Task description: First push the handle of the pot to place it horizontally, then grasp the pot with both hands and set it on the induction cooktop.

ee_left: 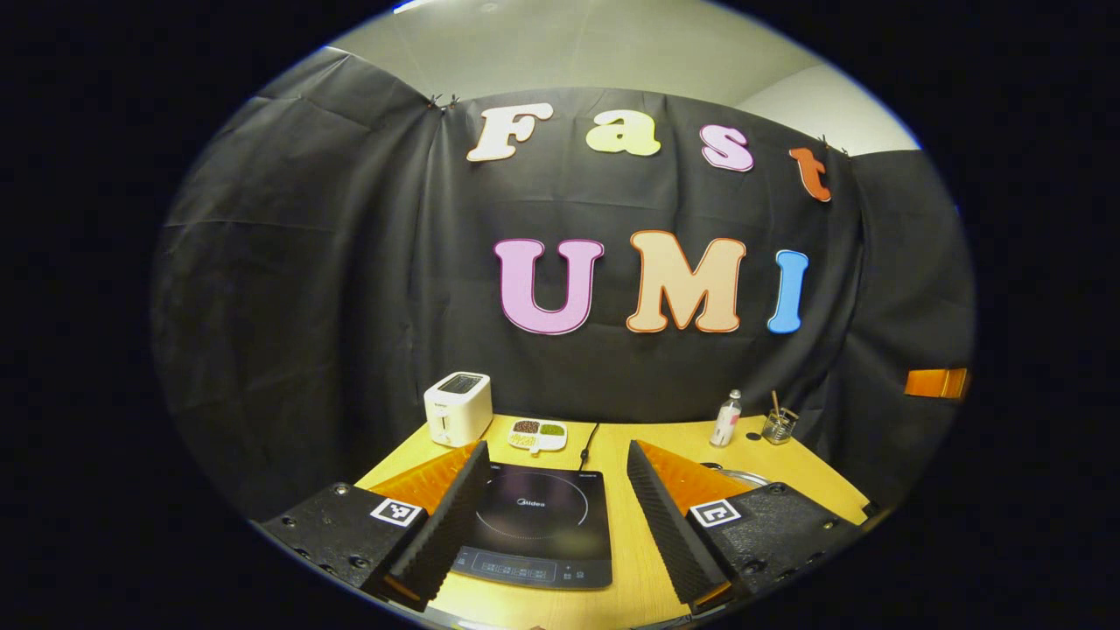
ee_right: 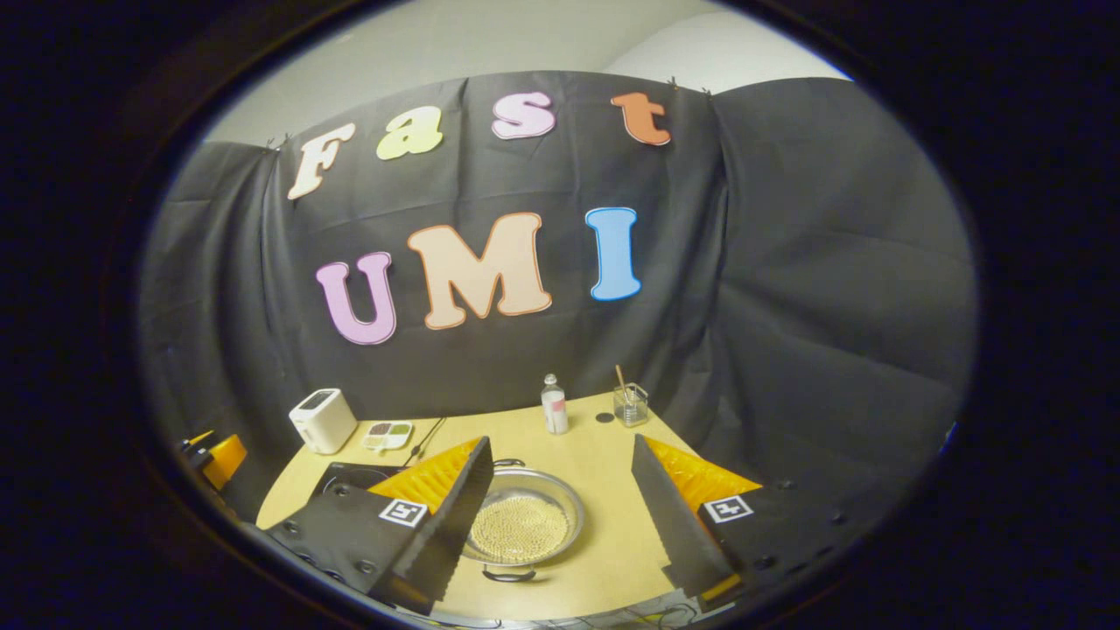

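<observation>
A shallow silver pot with speckled beige contents sits on the wooden table, between the fingers of my right gripper, which hangs open above it. One small loop handle points toward me and the other points away. The black induction cooktop lies flat on the table under my open left gripper, with nothing between its fingers. In the left gripper view the pot's rim peeks out behind the right finger. The cooktop's corner sits to the left of the pot in the right gripper view.
Along the table's back edge stand a white toaster, a small divided dish, a clear bottle and a glass with a stick. The cooktop's cord runs toward the black wall.
</observation>
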Demonstrator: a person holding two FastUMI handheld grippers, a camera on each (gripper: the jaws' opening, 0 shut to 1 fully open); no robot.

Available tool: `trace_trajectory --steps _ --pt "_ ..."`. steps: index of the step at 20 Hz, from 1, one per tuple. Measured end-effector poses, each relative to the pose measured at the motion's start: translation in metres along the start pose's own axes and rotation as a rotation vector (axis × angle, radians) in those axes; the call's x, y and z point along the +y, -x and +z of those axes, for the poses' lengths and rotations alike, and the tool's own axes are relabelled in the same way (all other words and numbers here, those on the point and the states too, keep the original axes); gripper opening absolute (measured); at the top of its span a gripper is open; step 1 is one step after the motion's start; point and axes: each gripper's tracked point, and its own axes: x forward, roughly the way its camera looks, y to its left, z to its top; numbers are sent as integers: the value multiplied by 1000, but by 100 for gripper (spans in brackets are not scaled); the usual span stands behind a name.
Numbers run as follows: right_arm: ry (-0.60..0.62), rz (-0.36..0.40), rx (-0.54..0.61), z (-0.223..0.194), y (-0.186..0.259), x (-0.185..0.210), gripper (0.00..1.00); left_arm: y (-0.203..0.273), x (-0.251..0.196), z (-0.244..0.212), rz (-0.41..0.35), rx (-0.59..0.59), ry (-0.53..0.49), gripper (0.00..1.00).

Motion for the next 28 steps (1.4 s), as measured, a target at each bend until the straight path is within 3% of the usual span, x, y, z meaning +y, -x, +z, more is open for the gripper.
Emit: trace_trajectory --steps 3,6,8,11,15,17,28 --pt "11 18 44 -19 -5 12 64 2 6 -2 8 5 1 95" --pt "13 43 86 -36 -9 27 55 1 12 -5 10 6 1 95" --pt "-1 48 108 -46 -14 33 15 0 14 -8 16 11 13 95" --pt "-27 97 151 -63 -16 48 0 -2 16 -11 22 16 30 95" --pt "-68 169 258 -101 -18 67 0 -3 23 -14 41 21 16 92" --pt "-117 206 340 -126 -19 79 3 -1 26 -16 52 27 9 95" --pt "-323 303 714 -239 -21 121 2 8 37 -48 72 117 4 92"
